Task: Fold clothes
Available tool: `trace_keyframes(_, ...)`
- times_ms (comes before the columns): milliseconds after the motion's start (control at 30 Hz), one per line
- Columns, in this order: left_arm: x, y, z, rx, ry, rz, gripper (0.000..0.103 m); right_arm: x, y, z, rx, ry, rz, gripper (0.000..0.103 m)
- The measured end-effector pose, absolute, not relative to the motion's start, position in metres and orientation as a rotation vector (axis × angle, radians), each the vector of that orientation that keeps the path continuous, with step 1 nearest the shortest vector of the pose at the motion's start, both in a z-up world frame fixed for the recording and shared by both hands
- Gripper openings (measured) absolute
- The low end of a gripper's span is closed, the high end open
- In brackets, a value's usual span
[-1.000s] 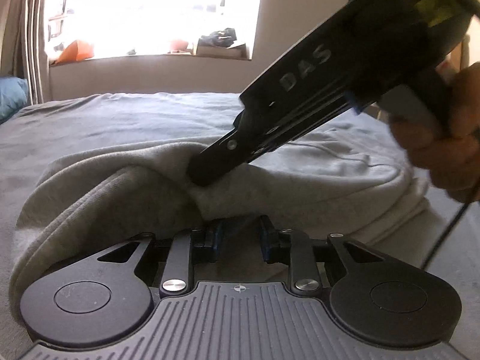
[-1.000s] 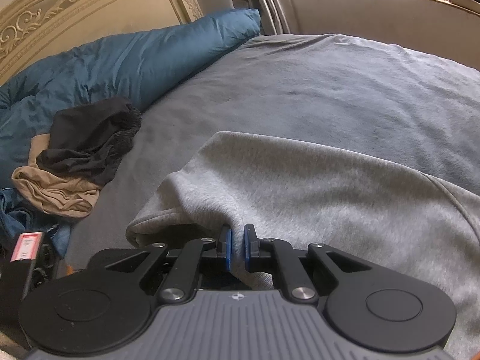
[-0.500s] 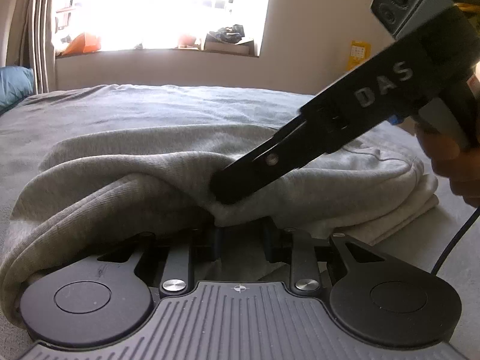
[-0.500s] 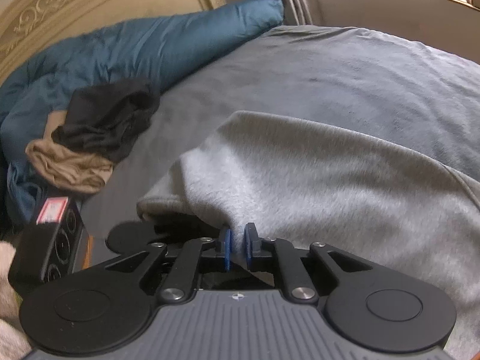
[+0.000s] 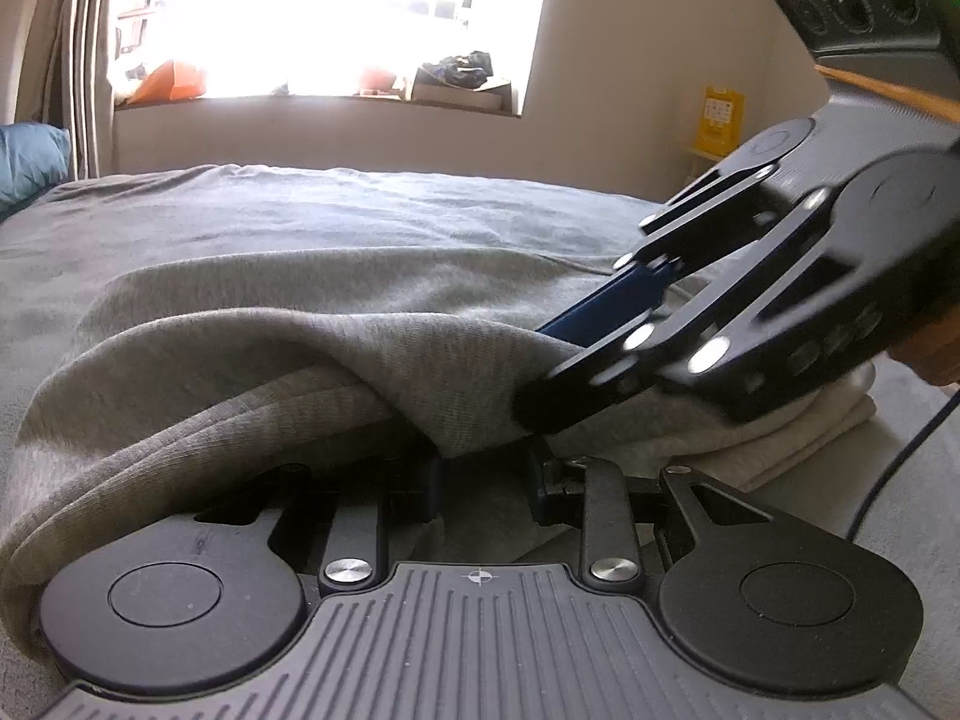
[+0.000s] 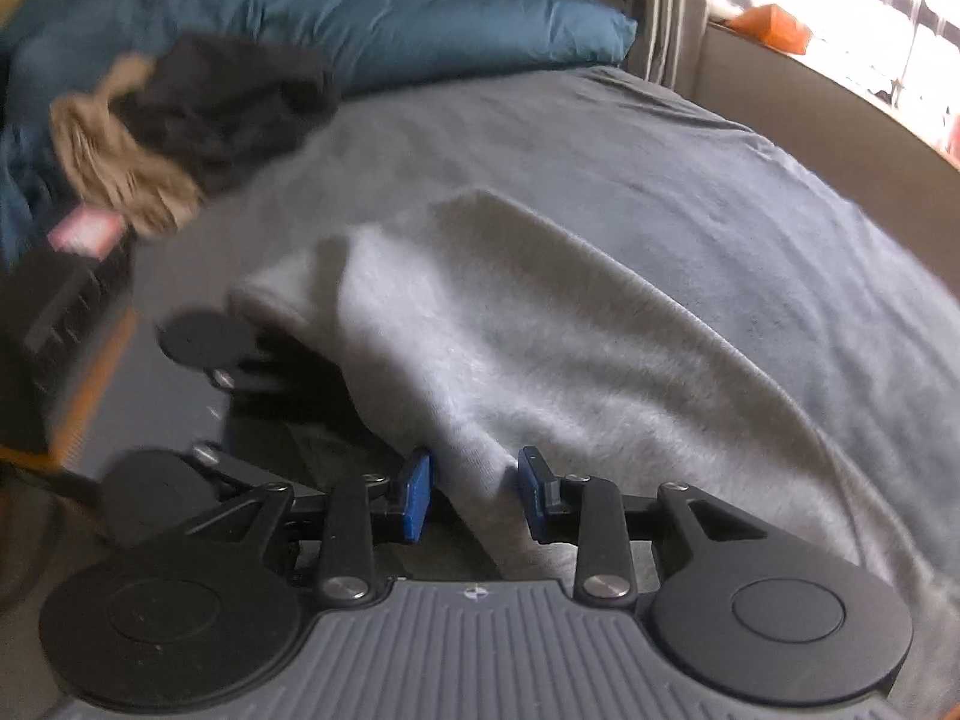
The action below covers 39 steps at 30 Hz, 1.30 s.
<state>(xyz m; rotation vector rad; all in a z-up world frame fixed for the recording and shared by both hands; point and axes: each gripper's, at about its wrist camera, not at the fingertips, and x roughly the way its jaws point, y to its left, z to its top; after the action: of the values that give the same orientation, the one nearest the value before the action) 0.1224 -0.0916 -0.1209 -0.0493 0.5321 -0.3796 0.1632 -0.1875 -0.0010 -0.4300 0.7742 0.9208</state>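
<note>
A grey sweatshirt point(image 5: 288, 312) lies bunched on the bed, its near edge draped over my left gripper point(image 5: 483, 480). That gripper is open, with cloth hanging loose across the gap and hiding the left fingertip. My right gripper point(image 6: 474, 492) is also open: its blue pads point(image 6: 414, 492) stand apart with a fold of the sweatshirt point(image 6: 600, 360) loose between them. In the left wrist view the right gripper point(image 5: 558, 360) comes in from the right, tips at the same fold. A hand point(image 5: 936, 354) holds it.
Grey sheet point(image 5: 300, 210) covers the bed. A folded pale garment point(image 5: 798, 438) lies under the sweatshirt's right end. Black and tan clothes point(image 6: 198, 114) are piled on a blue duvet point(image 6: 390, 18) at the headboard side. A cable point(image 5: 900, 456) hangs at the right.
My right gripper was shut on the sweatshirt fold and has opened, swinging right. The left gripper stayed open under the cloth. The right wrist view is motion-blurred.
</note>
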Motion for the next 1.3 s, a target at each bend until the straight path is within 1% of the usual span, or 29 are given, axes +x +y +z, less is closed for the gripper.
trace_keyframes(67,0.122,-0.092,-0.121,-0.046,0.533,-0.38,0.028,0.16,-0.184,-0.004,-0.47,0.755,0.905,0.023)
trace_keyframes(100,0.122,-0.091,-0.121,-0.047,0.532,-0.38,0.028,0.158,-0.183,-0.005,-0.489,0.745,0.898,0.012)
trace_keyframes(200,0.12,-0.087,-0.119,-0.05,0.53,-0.373,0.028,0.152,-0.178,-0.009,-0.548,0.715,0.874,0.01)
trace_keyframes(400,0.101,-0.077,-0.12,-0.005,0.536,-0.349,0.028,0.139,-0.173,-0.012,-0.636,0.65,0.858,0.01)
trace_keyframes(500,0.109,-0.08,-0.121,0.032,0.528,-0.327,0.029,0.13,-0.173,-0.012,-0.667,0.613,0.87,0.01)
trace_keyframes(567,0.119,-0.076,-0.122,0.004,0.542,-0.291,0.029,0.123,-0.172,-0.015,-0.707,0.589,0.877,0.01)
trace_keyframes(633,0.126,-0.063,-0.122,-0.08,0.564,-0.277,0.028,0.112,-0.169,-0.021,-0.78,0.555,0.881,0.01)
trace_keyframes(767,0.118,-0.058,-0.116,-0.043,0.573,-0.265,0.028,0.097,-0.163,-0.032,-0.887,0.495,0.868,0.01)
trace_keyframes(1000,0.081,-0.049,-0.101,0.027,0.547,-0.206,0.031,0.106,-0.167,-0.028,-0.799,0.529,0.859,0.01)
trace_keyframes(1300,0.092,-0.06,-0.117,0.164,0.531,-0.123,0.035,0.1,-0.168,-0.03,-0.794,0.517,0.848,0.01)
